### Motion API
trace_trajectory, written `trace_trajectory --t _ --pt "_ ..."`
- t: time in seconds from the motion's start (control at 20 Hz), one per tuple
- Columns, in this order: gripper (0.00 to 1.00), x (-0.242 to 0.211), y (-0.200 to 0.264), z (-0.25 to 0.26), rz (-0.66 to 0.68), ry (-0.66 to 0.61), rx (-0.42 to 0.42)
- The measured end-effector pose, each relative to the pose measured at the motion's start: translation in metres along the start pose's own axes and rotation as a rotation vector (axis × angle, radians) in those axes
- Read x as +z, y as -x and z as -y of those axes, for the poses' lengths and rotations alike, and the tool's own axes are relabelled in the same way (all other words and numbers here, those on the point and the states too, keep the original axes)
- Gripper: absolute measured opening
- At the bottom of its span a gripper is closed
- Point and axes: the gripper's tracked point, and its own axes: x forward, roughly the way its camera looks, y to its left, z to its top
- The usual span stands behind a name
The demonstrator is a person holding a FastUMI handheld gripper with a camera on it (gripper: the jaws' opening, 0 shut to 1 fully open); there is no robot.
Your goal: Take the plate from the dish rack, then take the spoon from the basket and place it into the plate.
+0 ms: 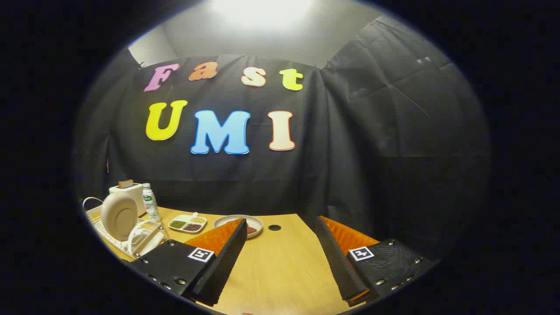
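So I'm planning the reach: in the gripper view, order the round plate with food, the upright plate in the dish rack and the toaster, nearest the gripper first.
The gripper is open over the table.
1. Round plate with food, just beyond the left finger.
2. Upright plate, in the dish rack, further left.
3. Toaster, behind the rack by the wall.

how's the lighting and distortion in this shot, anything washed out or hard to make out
Gripper view: a ceiling light above the booth wall is blown out to white; fisheye bending curves the wooden table and the dish rack. The upright plate in the rack is evenly lit and sharp. The small dishes beyond the open gripper are too small to read; dark fringes swallow the rim.
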Motion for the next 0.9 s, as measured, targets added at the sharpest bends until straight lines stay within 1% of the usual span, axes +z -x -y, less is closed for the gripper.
trace_trajectory --t 0.15,0.4,0.6,0.75,0.9 --pt "0.96 0.028 0.018 -0.063 -0.003 -0.031 0.098" --pt "0.96 0.049 0.026 -0.163 -0.021 -0.069 0.236" --pt "0.97 0.059 0.025 -0.212 -0.027 -0.052 0.295" --pt "0.96 0.051 0.019 -0.246 -0.079 -0.053 0.339" --pt "0.96 0.024 0.011 -0.281 -0.202 -0.077 0.386"
